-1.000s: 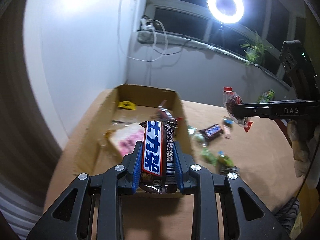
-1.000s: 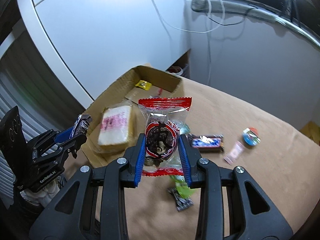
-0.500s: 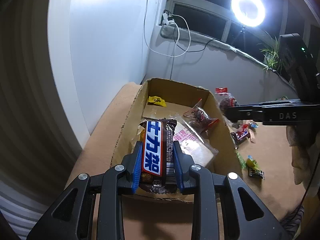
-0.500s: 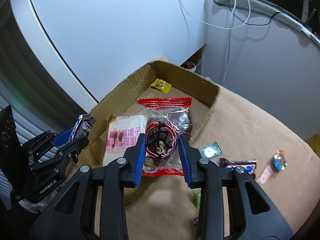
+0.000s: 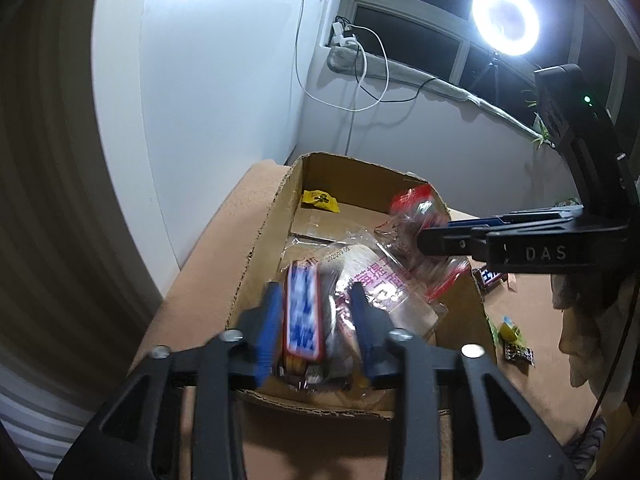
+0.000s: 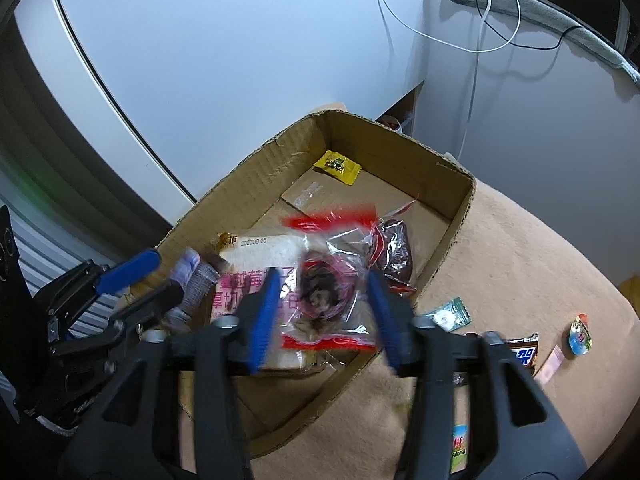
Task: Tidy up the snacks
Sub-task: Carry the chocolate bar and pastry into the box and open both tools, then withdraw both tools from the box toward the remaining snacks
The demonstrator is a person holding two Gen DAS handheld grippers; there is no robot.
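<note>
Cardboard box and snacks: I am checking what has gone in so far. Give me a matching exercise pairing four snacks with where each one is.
Things:
1. yellow packet
2. bread pack with pink print
3. chocolate bar
4. round blue candy

Places:
A. between the fingers of the left tool, over the cardboard box
B. on the tan table cover, outside the box
C. at the far end of the box floor
D. lying on the box floor at the near end

Pairs: 1-C, 2-D, 3-A, 4-B
</note>
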